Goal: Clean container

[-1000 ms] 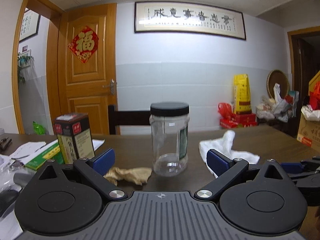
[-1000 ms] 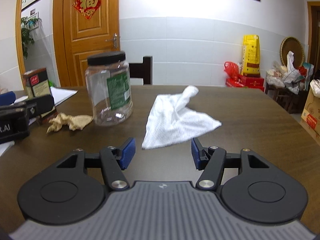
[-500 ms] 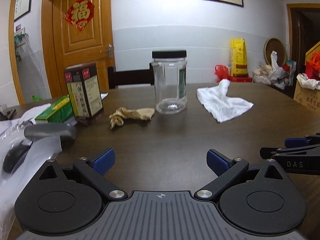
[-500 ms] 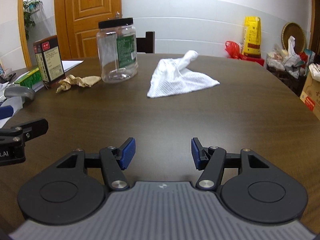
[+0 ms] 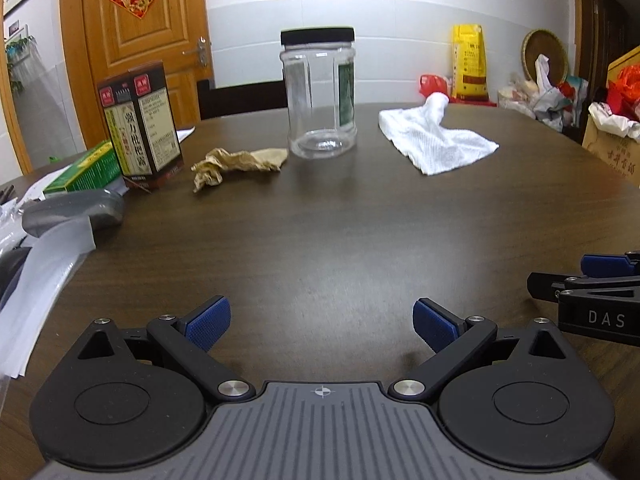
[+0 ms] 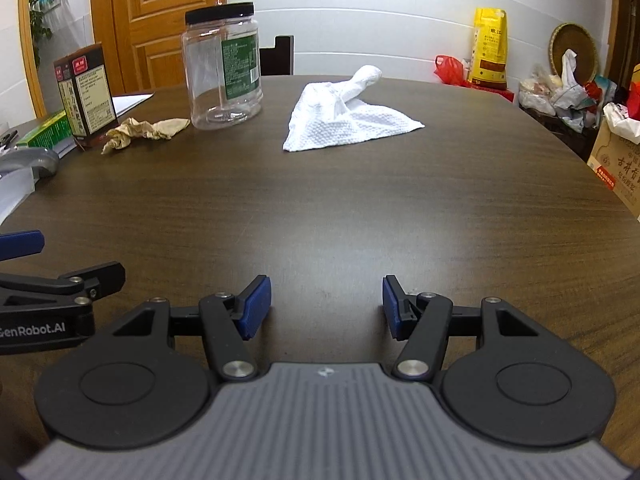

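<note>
Left gripper (image 5: 322,320) and right gripper (image 6: 326,306): jaws spread wide, nothing held, low over the table (image 6: 360,200). Well ahead of the right fingers lies the white cloth (image 6: 344,120), apparently ready for wiping. Further left stands the capped jar (image 5: 319,94), upright, beside crumpled paper (image 5: 236,162).

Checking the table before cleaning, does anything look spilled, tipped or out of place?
Nothing is spilled or tipped. The jar stands upright, lid on. Only a crumpled brown paper lies loose beside it, and the white cloth lies bunched, not folded.
</note>
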Demonstrator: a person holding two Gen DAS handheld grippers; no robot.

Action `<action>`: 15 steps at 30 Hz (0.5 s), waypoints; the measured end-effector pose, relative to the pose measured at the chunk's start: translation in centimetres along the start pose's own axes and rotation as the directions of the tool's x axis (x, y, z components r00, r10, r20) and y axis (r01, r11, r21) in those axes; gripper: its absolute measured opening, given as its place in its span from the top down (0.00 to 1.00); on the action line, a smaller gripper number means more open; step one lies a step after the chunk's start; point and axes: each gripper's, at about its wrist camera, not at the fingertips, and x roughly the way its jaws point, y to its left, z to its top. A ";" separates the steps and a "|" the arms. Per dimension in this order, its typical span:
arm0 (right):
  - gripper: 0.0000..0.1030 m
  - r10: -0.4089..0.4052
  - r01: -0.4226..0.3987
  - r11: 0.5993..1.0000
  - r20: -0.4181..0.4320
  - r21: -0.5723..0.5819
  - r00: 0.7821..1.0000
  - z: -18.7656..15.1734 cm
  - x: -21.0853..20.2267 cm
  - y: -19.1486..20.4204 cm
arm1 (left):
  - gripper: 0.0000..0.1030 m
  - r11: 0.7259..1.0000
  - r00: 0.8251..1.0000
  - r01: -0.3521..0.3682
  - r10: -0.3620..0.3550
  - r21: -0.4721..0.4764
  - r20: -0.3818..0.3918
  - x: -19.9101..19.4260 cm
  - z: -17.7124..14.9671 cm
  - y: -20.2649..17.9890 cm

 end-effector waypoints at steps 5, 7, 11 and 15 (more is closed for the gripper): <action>0.42 0.004 -0.004 1.000 0.008 -0.010 1.000 -0.1 0.1 0.0 | 0.03 1.000 0.999 -0.007 0.006 -0.021 -0.038 0.7 -0.4 -0.1; 0.42 0.007 -0.007 1.000 0.014 -0.014 1.000 -0.1 0.2 0.0 | 0.03 0.999 0.999 -0.013 0.012 -0.031 -0.038 0.9 -0.5 0.0; 0.30 0.011 -0.011 1.000 0.025 -0.010 1.000 -0.2 0.5 -0.2 | 0.02 0.999 0.999 -0.025 0.024 -0.046 -0.029 1.0 -0.7 0.0; 0.24 0.016 -0.016 1.000 0.041 -0.003 0.999 -0.4 0.7 -0.5 | 0.00 0.998 0.999 -0.029 0.027 -0.062 -0.023 1.1 -0.7 0.1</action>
